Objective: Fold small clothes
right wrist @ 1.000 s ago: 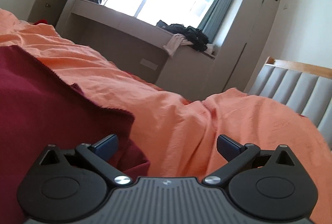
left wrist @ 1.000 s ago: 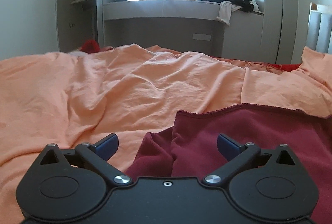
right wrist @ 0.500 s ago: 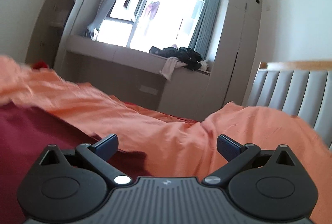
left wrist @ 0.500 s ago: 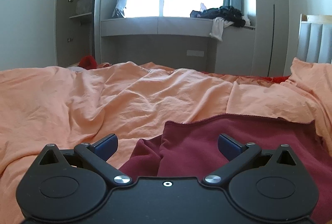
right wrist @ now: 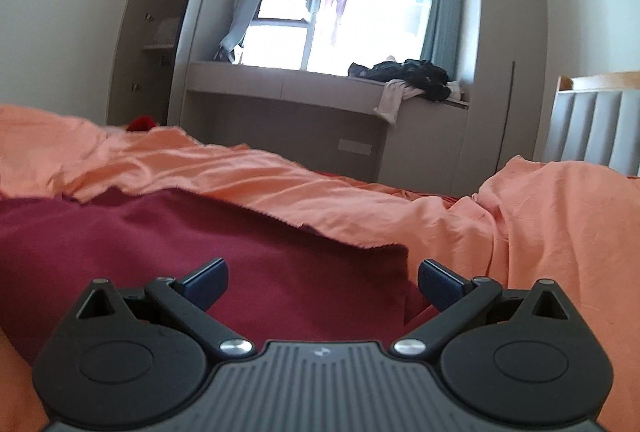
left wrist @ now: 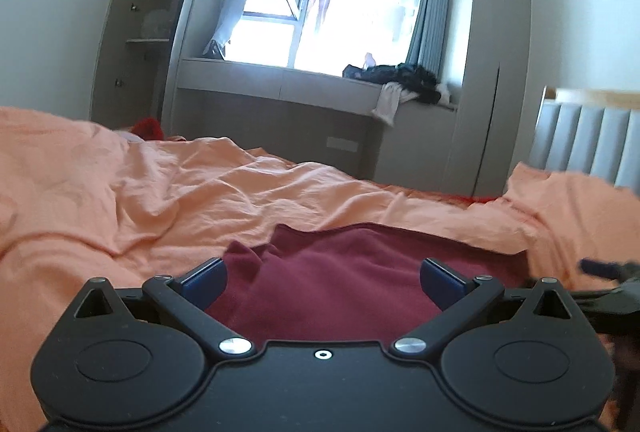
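Maroon garment [right wrist: 240, 252] matt knit; orange sheet [left wrist: 160, 192] creased cotton.

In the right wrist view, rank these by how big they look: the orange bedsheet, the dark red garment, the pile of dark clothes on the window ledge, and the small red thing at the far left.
1. Orange bedsheet
2. Dark red garment, enlarged by nearness
3. Pile of dark clothes
4. Small red thing

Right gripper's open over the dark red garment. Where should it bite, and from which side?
Probably the far right corner of the dark red garment, approached from above. Its edge ends there in a free corner lying flat on the orange sheet, just ahead of the open right gripper.
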